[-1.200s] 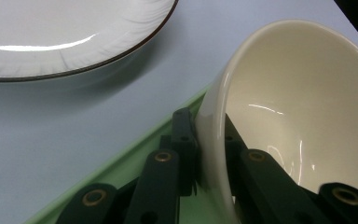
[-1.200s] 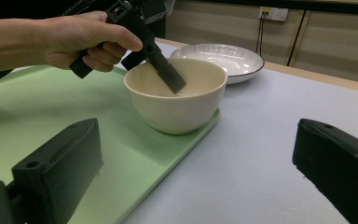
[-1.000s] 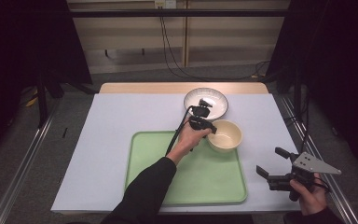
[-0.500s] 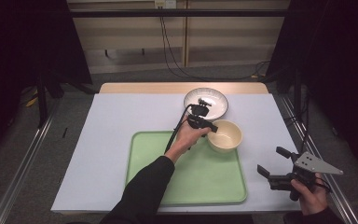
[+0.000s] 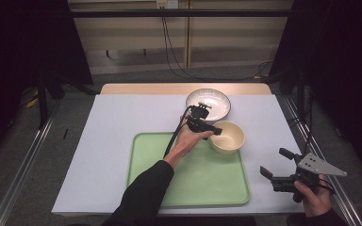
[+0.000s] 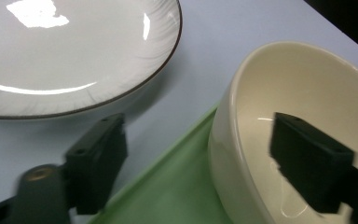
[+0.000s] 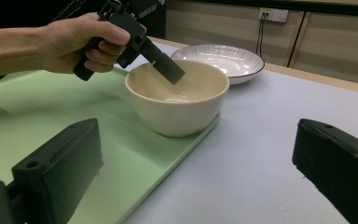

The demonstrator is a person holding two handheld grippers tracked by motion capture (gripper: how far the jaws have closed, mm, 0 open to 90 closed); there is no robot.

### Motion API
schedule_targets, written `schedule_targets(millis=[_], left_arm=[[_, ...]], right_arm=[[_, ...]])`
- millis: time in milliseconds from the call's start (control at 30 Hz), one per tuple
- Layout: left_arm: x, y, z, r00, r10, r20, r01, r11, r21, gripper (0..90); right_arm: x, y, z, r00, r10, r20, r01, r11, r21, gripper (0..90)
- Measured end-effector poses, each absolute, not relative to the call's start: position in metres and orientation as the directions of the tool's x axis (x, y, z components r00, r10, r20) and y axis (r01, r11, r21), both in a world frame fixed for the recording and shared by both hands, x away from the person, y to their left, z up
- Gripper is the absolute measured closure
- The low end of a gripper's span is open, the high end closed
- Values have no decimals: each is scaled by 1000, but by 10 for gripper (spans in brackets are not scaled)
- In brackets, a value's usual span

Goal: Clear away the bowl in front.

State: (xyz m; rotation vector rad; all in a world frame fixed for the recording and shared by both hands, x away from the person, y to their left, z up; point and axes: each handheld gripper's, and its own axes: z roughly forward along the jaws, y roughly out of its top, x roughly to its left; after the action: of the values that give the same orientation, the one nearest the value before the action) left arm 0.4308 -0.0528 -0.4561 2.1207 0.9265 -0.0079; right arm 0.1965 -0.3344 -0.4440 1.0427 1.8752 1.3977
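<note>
Nearest the person, the right gripper [image 5: 283, 170] is held at the table's right edge, its jaws spread wide with nothing between them. Ahead of those jaws in the right gripper view stands the cream bowl [image 7: 177, 95], on the far right corner of the green tray [image 7: 37, 126], close to the tray's edge.

Farther out, the left gripper [image 6: 205, 161] straddles the bowl's [image 6: 284, 135] near wall: one jaw hangs inside the bowl, the other outside it over the tray [image 6: 172, 196] rim. The jaws stand well apart, and I see no pinch on the rim yet. The left hand [image 5: 188, 136] holds the tool tilted down into the bowl.

Beyond the jaws lies the ribbed white plate [image 6: 65, 51] with a dark rim, on the white table cover [image 5: 118, 127], just past the tray.

The step in hand looks like grasping the bowl by its rim. Next, the jaws should close squarely on the wall, firmly enough that the smooth, glazed side does not slip when lifted.
</note>
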Motion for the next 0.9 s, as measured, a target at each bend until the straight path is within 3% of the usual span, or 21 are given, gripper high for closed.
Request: schedule_targets(millis=[200,900], left_arm=[[431,-46,-453,750,591,-297,592,-400,699,26],[414,-14,-435,782,597,-178,462,-363,809,28]], right_arm=[[197,-335,-444,-527,850,0,241,149,959,10],[196,-336,-443,-525,851,5,242,144,960,11]])
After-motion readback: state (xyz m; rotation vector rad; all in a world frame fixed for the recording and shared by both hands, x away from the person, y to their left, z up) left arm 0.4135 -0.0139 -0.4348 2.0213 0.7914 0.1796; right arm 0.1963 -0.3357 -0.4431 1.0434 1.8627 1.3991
